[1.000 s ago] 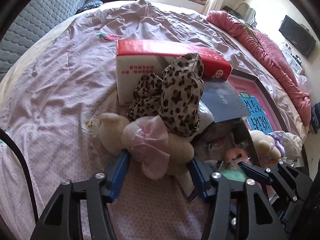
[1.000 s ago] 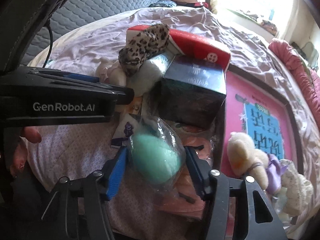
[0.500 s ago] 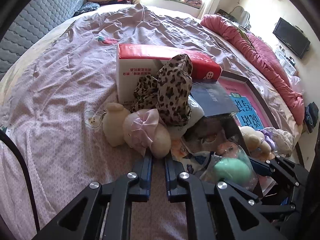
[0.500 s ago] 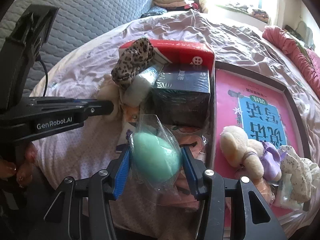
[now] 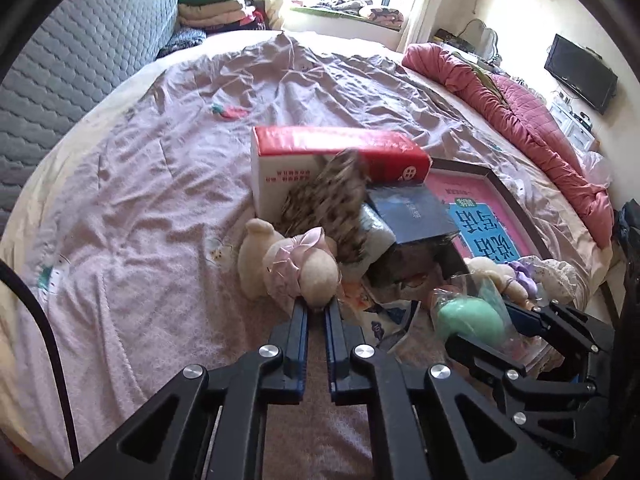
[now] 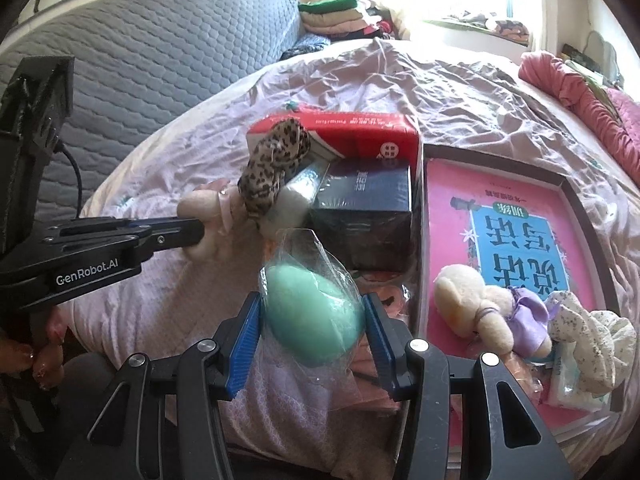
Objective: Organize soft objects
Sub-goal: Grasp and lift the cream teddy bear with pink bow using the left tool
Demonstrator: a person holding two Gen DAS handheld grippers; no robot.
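Observation:
My left gripper (image 5: 316, 312) is shut on the cream plush toy (image 5: 316, 276) with a pink bow, holding it by its lower edge; the toy also shows in the right wrist view (image 6: 200, 208). A leopard-print scrunchie (image 5: 328, 208) hangs over the toy. My right gripper (image 6: 312, 312) is shut on a mint-green sponge egg in a clear bag (image 6: 314, 316), also seen in the left wrist view (image 5: 470, 316). A second cream plush with a purple bow (image 6: 476, 308) and a floral scrunchie (image 6: 584, 320) lie on the pink tray (image 6: 444, 208).
A red-and-white tissue box (image 5: 336, 156) and a dark blue box (image 5: 412, 212) stand on the pink bedsheet (image 5: 140, 220). A rolled pink quilt (image 5: 520, 120) lies at the right. A grey quilted headboard (image 6: 160, 60) is at the left. Packets lie under the sponge.
My left gripper closed from wide open onto the cream plush toy and pulled back with it. My right gripper kept its hold on the bagged sponge and lifted back.

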